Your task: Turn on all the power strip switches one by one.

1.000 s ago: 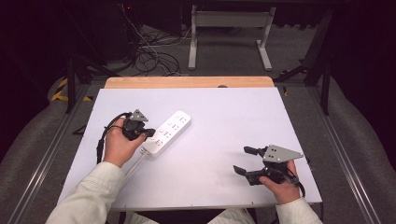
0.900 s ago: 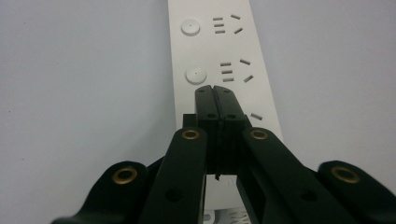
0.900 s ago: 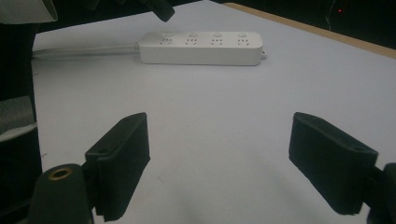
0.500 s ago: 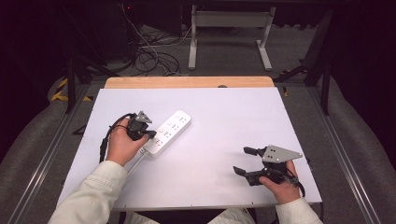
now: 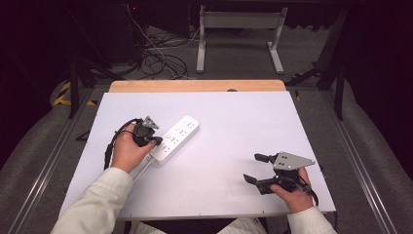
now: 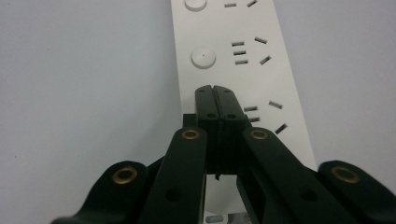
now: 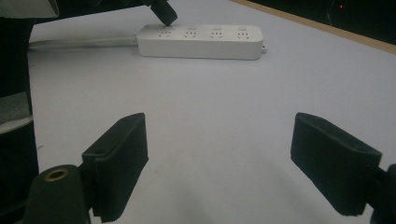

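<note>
A white power strip [image 5: 176,138] with several sockets and round buttons lies slantwise on the left half of the white table top [image 5: 234,122]. My left gripper [image 5: 157,141] is shut with nothing between its jaws. Its joined tips [image 6: 215,91] rest over the strip [image 6: 233,56] at the socket group nearest its cable end. In the right gripper view the strip [image 7: 201,41] lies far off. My right gripper [image 5: 252,168] hovers near the table's front right. Its jaws have just been opening and stand apart [image 7: 247,158] with only bare table between them.
The strip's white cable [image 5: 141,170] runs toward the front edge under the left forearm. A wooden strip [image 5: 195,86] borders the table's far edge. Beyond it are a metal stand [image 5: 238,29] and loose cables [image 5: 160,58] on the floor.
The right gripper's jaws stand a little wider apart than a second ago. The left hand has barely shifted at the strip.
</note>
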`<state>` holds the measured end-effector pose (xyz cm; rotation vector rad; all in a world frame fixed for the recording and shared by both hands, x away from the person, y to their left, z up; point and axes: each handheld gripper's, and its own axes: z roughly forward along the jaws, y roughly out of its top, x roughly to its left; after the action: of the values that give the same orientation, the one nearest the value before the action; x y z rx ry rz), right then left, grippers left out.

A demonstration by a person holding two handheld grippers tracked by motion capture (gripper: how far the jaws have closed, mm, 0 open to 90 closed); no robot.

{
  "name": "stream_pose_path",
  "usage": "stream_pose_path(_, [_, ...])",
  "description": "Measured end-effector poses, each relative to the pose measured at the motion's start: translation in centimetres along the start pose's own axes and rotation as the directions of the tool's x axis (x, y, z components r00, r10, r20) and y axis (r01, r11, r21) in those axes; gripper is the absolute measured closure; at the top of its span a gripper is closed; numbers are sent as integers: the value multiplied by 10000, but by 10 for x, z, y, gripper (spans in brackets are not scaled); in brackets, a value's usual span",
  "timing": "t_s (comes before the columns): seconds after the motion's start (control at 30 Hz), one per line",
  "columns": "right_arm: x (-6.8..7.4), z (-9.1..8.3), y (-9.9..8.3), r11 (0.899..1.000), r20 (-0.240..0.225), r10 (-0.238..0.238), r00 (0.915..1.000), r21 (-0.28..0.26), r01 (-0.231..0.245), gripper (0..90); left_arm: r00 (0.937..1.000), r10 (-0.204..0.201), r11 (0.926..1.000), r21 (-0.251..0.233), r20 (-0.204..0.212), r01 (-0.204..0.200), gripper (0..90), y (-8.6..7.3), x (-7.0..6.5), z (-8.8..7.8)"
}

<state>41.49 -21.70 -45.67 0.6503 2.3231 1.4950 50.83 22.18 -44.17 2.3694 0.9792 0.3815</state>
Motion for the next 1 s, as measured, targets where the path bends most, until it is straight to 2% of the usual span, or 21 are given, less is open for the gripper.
stream_pose_path(0.3, [1, 0, 0, 10000, -9, 0, 10000, 14, 0, 194, 10000, -10, 10000, -44, -79, 9, 899, -1, 0, 0])
stream_pose_path(0.53, [1, 0, 0, 10000, -12, -14, 10000, 25, 14, 194, 9999, -130, 9998, -132, 96, 131, 899, -3, 1, 1])
stream_pose_path(0.73, [1, 0, -1, 10000, -29, -33, 10000, 37, 33, 194, 10000, -64, 9999, -120, 33, 65, 900, -4, 1, 1])
stream_pose_path(0.87, [1, 0, -1, 10000, -29, -43, 10000, 49, 43, 194, 9999, -131, 9999, -89, -38, 131, 900, -3, 1, 1])
stream_pose_path(1.0, [1, 0, -1, 10000, -6, -47, 10000, 72, 47, 194, 9996, -266, 9993, -266, 102, 269, 900, -6, 2, 2])
